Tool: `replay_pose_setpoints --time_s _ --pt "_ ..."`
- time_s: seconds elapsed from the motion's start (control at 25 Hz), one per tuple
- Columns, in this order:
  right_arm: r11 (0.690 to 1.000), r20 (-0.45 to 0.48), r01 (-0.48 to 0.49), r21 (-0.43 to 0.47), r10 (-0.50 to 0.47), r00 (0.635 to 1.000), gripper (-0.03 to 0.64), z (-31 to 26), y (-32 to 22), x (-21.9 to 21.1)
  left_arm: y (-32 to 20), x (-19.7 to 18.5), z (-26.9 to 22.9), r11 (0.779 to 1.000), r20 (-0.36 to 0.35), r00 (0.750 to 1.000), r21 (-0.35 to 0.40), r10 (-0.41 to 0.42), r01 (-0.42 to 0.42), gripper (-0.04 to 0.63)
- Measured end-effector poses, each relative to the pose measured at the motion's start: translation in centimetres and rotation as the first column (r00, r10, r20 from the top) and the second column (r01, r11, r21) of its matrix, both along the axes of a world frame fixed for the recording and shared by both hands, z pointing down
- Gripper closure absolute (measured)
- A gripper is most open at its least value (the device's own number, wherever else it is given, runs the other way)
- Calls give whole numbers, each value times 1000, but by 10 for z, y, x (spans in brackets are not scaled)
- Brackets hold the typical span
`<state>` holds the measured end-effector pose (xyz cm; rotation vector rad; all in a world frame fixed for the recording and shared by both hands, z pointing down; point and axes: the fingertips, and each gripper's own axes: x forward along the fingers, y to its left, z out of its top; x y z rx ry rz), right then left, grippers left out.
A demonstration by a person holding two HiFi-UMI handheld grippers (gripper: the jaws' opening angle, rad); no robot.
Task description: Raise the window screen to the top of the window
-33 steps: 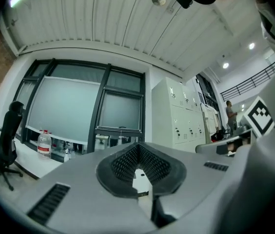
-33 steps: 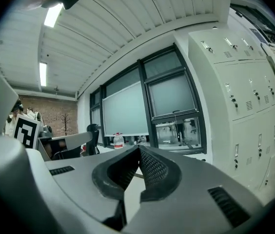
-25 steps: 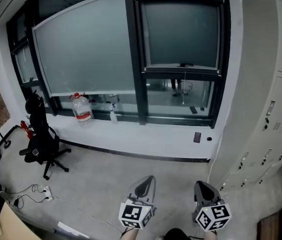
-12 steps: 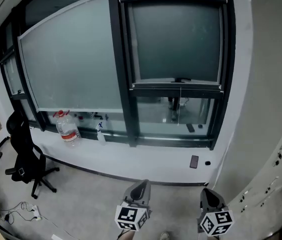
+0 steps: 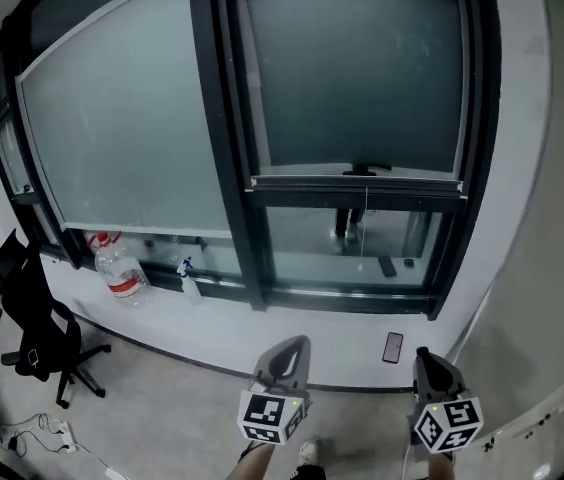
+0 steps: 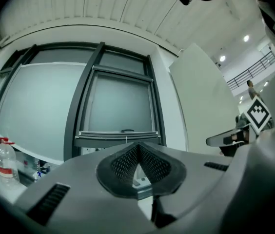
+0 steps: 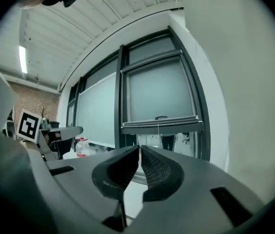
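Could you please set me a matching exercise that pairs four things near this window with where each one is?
Things:
1. water bottle
2. office chair
3. small dark device
4. window screen

Places:
A. on the floor at the far left
B. drawn over the upper part of the right-hand window
C. standing on the ledge below the wide left window
D. lying flat on the ledge below the right-hand window

Pairs: 1-C, 2-A, 3-D, 4-B.
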<state>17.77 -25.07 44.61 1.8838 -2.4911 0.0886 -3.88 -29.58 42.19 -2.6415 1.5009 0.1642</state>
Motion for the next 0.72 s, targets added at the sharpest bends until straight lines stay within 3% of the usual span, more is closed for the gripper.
replay_pose_setpoints --time_s 0.16,0.36,0.48,0.6,0.72 --pt "999 57 -42 33 40 998 611 3 -71 3 -74 9 16 1000 -47 999 -9 6 -6 592" --pt "994 5 -92 62 92 996 611 -16 -189 11 -189 15 9 1000 -72 997 -6 17 -17 592" --pt "991 -17 -69 113 71 997 611 -39 -255 9 -262 12 -5 1000 -79 997 5 11 -11 592" --pt "987 -79 -56 149 69 994 611 -52 -308 7 -319 13 -14 1000 -45 999 22 6 -5 592" --pt "987 -179 -42 157 70 981 611 -64 -356 13 -366 26 -22 999 56 998 47 15 -18 592"
